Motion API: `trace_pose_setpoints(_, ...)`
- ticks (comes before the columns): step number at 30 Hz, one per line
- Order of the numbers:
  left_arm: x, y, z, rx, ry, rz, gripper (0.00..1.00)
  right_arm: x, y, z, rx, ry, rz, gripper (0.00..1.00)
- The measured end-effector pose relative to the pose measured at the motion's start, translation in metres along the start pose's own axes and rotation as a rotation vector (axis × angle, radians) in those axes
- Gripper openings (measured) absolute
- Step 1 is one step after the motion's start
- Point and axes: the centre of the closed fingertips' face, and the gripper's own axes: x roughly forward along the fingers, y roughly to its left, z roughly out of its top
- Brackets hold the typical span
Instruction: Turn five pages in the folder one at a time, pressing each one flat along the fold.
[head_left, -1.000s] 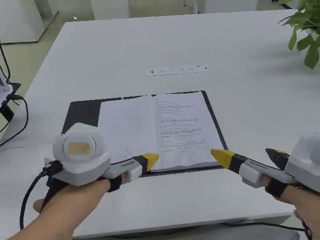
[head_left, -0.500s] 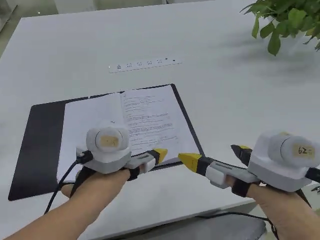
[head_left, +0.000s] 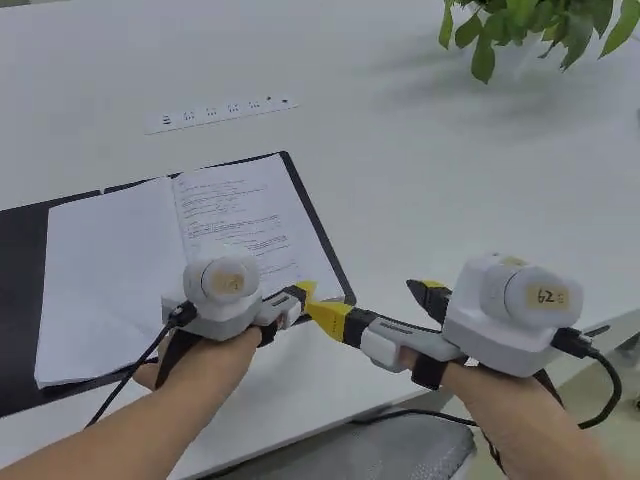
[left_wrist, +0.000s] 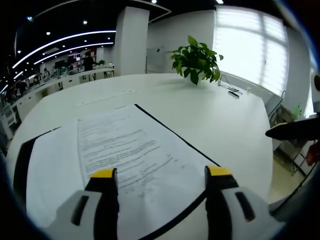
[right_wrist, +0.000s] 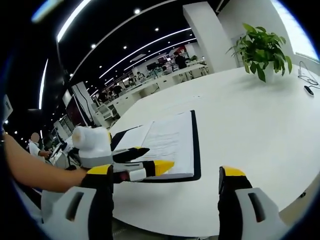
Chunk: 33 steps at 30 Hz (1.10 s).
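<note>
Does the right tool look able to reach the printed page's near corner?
Probably yes: the right tool, open, sits just off the folder corner, with the printed page uncovered; the left tool hovers close by.

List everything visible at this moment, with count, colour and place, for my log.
table: one, white, under everything
folder: one, black, lying open on the table near the front edge
pages: two showing, white, in the folder; the right one is printed, the left looks blank
socket strip: one, white, set in the table beyond the folder
plant: one, green, at the far right of the table
cables: two, black, one trailing from each gripper
left gripper: one, white with yellow tips, open over the folder's near edge
right gripper: one, white with yellow tips, open, just right of the folder's near corner
hands: two, one holding each gripper
</note>
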Motion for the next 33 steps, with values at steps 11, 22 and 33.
trace_pose_setpoints(11, 0.005, 0.009, -0.017, 0.061, -0.041, 0.07, 0.58, 0.005, -0.002, -0.007, 0.017, 0.012, 0.0, 0.83)
trace_pose_setpoints(22, 0.005, 0.013, -0.017, 0.045, -0.1, 0.042, 0.42, 0.011, -0.011, -0.012, 0.039, 0.035, -0.007, 0.82)
trace_pose_setpoints(33, 0.005, 0.02, -0.015, 0.025, -0.114, 0.05, 0.21, 0.023, -0.006, -0.013, 0.043, 0.05, 0.013, 0.8)
